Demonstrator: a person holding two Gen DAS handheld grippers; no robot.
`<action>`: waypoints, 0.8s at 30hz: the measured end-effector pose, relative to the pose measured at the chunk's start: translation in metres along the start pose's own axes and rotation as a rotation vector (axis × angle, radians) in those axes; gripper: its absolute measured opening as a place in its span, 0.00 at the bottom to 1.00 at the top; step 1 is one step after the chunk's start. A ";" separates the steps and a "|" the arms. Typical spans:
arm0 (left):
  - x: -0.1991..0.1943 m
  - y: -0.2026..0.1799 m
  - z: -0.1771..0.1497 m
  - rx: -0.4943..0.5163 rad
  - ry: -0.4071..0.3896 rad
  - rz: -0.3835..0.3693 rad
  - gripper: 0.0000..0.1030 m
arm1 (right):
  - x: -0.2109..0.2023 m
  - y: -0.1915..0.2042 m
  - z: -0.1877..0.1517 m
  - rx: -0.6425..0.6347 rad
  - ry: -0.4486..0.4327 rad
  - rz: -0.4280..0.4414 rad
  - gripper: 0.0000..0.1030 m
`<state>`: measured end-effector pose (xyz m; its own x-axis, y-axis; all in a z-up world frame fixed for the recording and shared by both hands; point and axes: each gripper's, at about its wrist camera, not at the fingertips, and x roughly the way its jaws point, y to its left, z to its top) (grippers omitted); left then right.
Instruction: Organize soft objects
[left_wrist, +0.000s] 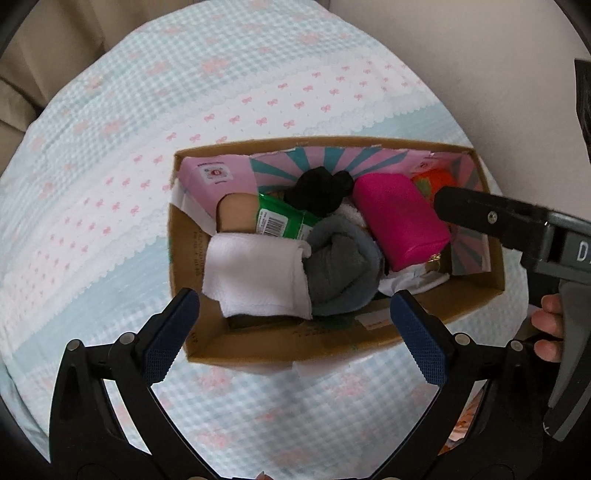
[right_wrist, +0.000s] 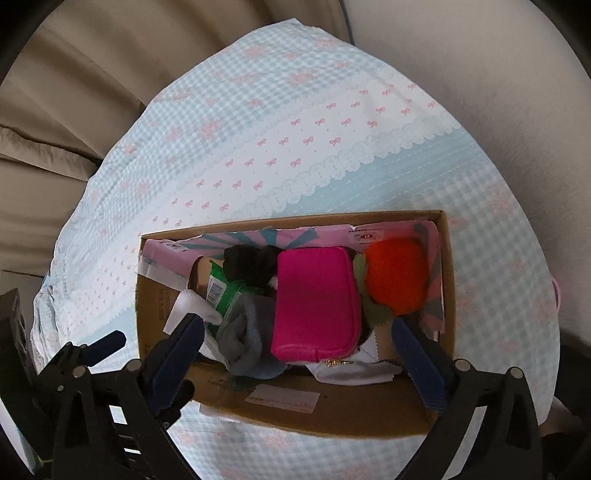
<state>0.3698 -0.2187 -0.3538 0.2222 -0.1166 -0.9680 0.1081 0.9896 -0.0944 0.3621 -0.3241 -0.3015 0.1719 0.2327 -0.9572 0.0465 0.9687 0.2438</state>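
An open cardboard box sits on the checked blue cloth; it also shows in the right wrist view. It holds a white folded cloth, a grey rolled cloth, a magenta pouch, a black soft item, a green packet and an orange plush. My left gripper is open and empty above the box's near edge. My right gripper is open and empty above the box's near side, over the magenta pouch.
The cloth-covered round surface drops off at its edges. A beige sofa lies behind on the left. The right gripper's body reaches over the box's right end in the left wrist view.
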 end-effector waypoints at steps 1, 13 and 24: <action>-0.007 0.001 -0.001 0.002 -0.008 -0.003 1.00 | -0.003 0.001 -0.001 0.003 -0.004 -0.001 0.98; -0.129 0.028 -0.031 -0.001 -0.150 -0.038 1.00 | -0.106 0.055 -0.032 -0.047 -0.162 -0.022 0.98; -0.285 0.091 -0.106 -0.057 -0.474 -0.030 1.00 | -0.235 0.140 -0.102 -0.145 -0.431 -0.031 0.98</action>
<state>0.2141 -0.0861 -0.1113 0.6388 -0.1577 -0.7531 0.0712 0.9867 -0.1462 0.2282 -0.2347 -0.0587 0.5681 0.1756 -0.8040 -0.0749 0.9839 0.1620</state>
